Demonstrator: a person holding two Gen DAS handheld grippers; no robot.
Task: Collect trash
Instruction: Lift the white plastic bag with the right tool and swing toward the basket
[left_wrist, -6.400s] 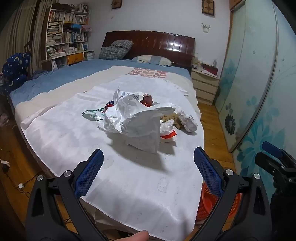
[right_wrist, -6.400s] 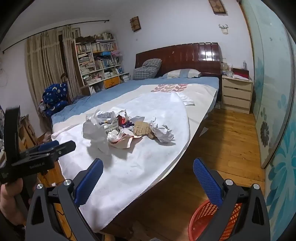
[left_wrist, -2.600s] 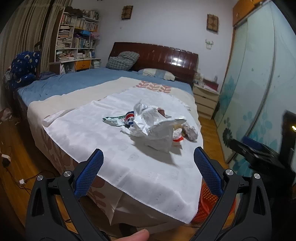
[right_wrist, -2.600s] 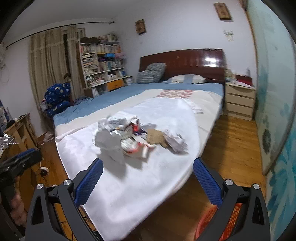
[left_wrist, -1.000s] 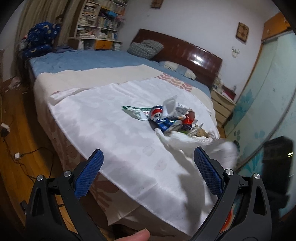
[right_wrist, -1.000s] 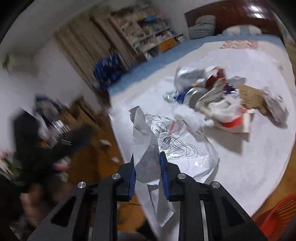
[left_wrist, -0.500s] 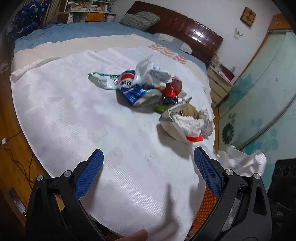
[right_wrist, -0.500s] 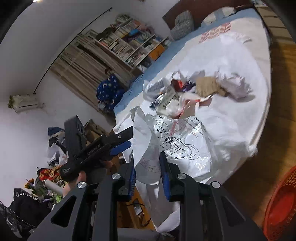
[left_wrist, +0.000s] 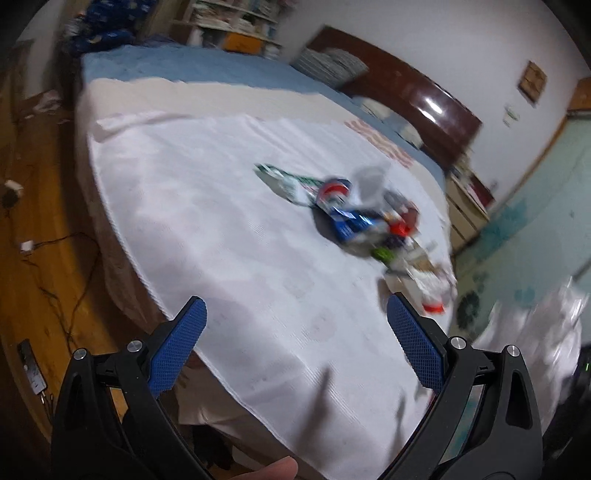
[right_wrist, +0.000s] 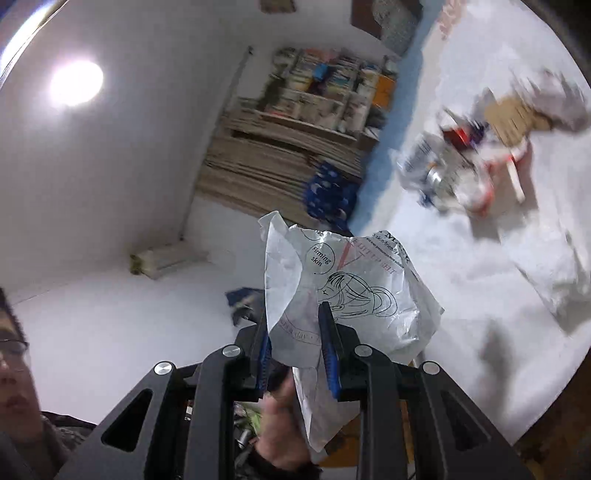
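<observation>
Only right wrist view shows right gripper (right_wrist: 293, 334) clamping white wrapper (right_wrist: 347, 284) — left gripper (left_wrist: 295, 343) agape.

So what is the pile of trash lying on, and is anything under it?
The trash pile lies on a white cloth spread over the bed; a green-and-white wrapper sticks out at its edge. Whatever sits beneath the heap itself is covered and blurred.

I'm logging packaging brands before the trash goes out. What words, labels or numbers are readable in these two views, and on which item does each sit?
"Firming skin": inside a circle on the white plastic bag clamped in the right gripper.
Red slanted lettering and a dark line near the bag's upper edge: too creased and blurred to read.
Blue and green wrappers in the trash pile on the white sheet: print smeared by motion, unreadable.
Left gripper: no text.
</observation>
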